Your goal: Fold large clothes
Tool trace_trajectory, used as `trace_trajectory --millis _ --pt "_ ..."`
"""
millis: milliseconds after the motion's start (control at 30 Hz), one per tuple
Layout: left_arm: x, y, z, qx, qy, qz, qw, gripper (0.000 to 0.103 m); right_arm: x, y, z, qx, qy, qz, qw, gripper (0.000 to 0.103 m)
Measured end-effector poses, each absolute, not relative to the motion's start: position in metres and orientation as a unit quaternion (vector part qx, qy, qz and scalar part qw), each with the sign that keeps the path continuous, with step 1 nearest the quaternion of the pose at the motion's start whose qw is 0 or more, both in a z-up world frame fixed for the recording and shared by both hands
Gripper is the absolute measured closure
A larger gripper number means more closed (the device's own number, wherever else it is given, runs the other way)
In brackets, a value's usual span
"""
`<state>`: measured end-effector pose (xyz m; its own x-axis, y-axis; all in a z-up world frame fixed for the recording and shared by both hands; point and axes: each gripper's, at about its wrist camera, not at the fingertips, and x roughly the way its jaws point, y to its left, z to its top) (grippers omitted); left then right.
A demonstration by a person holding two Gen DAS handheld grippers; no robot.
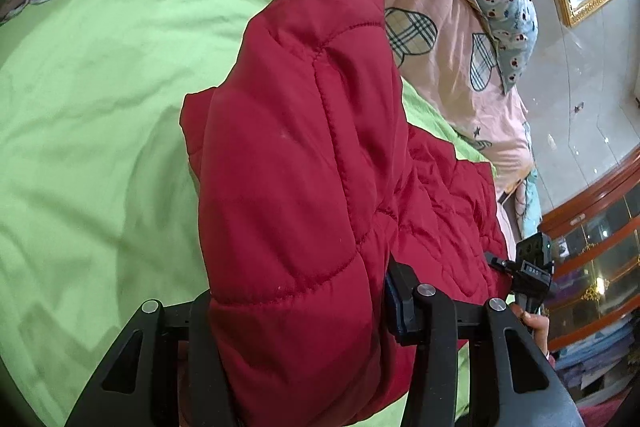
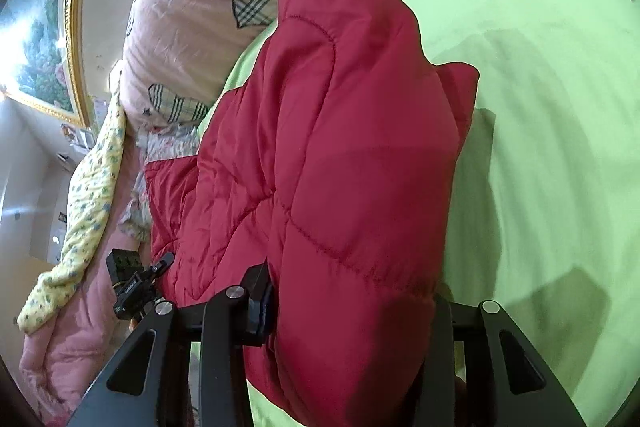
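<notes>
The red quilted jacket is a thick, padded garment with stitched seams that divide it into puffy panels. Its cloth is smooth and a little shiny, with small wrinkles. One bunched end of it is lifted up and stands as a tall fold in front of each camera, gripped from both sides at its lower edge. In the left wrist view, the rest of the jacket hangs down to the right and lies crumpled on the green bed sheet. In the right wrist view, the same jacket rises in the middle, and its lower part spreads to the left over the sheet, toward the pink quilt.
</notes>
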<state>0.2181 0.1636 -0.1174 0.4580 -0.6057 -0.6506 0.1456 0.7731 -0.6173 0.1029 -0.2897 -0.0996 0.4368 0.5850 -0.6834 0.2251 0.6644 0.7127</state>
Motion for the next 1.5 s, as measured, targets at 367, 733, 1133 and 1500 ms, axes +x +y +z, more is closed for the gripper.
trace_trajectory --millis 367,733,1133,1500 --pt "0.209 0.153 -0.124 -0.194 0.457 -0.166 0.852 0.036 0.096 -0.291 -0.117 0.382 0.516 0.103 0.76 0.051" --pt "0.181 0.125 -0.096 -0.122 0.421 -0.076 0.895 0.005 0.088 -0.282 -0.079 0.237 0.515 0.0 0.824 0.013" --pt "0.17 0.094 -0.078 -0.098 0.414 -0.075 0.902 0.002 0.106 -0.265 -0.062 0.16 0.501 -0.053 0.849 0.007" --pt "0.195 0.079 -0.085 -0.077 0.44 -0.116 0.887 0.052 0.121 -0.237 -0.064 0.112 0.517 -0.022 0.848 0.063"
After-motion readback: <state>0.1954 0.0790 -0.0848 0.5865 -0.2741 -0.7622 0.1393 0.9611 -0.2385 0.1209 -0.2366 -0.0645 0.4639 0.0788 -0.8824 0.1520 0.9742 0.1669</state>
